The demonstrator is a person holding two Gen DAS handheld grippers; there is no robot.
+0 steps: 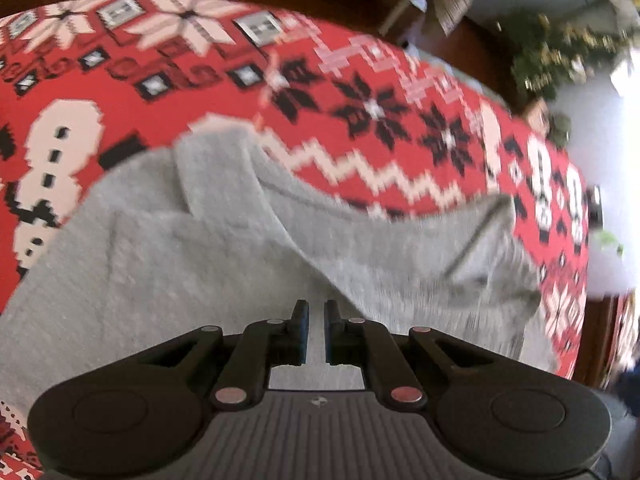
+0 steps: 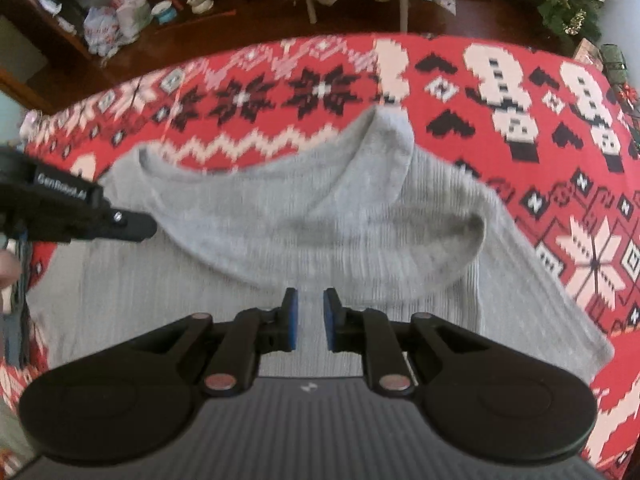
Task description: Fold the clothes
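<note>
A grey knit garment [image 1: 200, 264] lies on a red patterned tablecloth [image 1: 360, 92], with part of it folded over itself. In the right wrist view the garment [image 2: 304, 216] has a folded flap across its upper half. My left gripper [image 1: 316, 312] hovers over the garment, its fingers a narrow gap apart and nothing between them. My right gripper [image 2: 310, 304] is open and empty above the garment's near part. The left gripper's body [image 2: 80, 208] shows at the left edge of the right wrist view, over the garment's left side.
The tablecloth [image 2: 520, 92] has snowman and snowflake patterns. Beyond the table are dark wooden shelves with clutter [image 2: 120, 12], chair legs [image 2: 404, 4] and a decorated Christmas tree [image 2: 572, 4]. The table edge drops off at the right [image 1: 580, 280].
</note>
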